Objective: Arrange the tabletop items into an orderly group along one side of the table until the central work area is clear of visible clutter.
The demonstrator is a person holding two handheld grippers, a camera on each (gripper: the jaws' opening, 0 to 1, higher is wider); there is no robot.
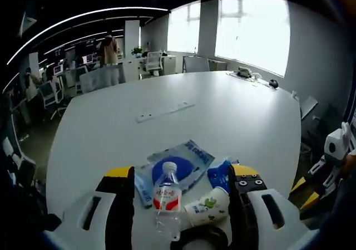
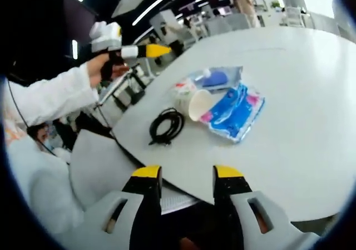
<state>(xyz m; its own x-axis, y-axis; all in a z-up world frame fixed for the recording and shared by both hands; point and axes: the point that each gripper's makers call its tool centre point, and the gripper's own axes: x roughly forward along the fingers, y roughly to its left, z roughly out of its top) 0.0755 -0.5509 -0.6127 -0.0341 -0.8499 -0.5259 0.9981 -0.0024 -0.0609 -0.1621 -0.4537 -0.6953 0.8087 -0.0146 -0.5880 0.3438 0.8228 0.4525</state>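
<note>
My left gripper (image 1: 181, 172) is open and hovers over a cluster at the near edge of the white table (image 1: 183, 127). Between its jaws stand a clear water bottle (image 1: 167, 197) with a red label and a paper cup (image 1: 207, 208) lying on its side. Behind them lie a clear bag holding a blue disc (image 1: 177, 165) and a blue tissue pack (image 1: 219, 175). A black cable coil (image 1: 200, 240) sits closest. My right gripper (image 2: 188, 175) is open off the table's edge, facing the cable (image 2: 166, 126), cup (image 2: 194, 102), tissue pack (image 2: 233, 112), bag (image 2: 214, 78) and bottle (image 2: 179, 86).
A white strip (image 1: 165, 111) lies mid-table, and small items (image 1: 245, 73) rest at the far side by the windows. A person's sleeved hand holds the left gripper (image 2: 119, 49) at upper left. Office chairs (image 1: 50, 94) and desks stand beyond the table.
</note>
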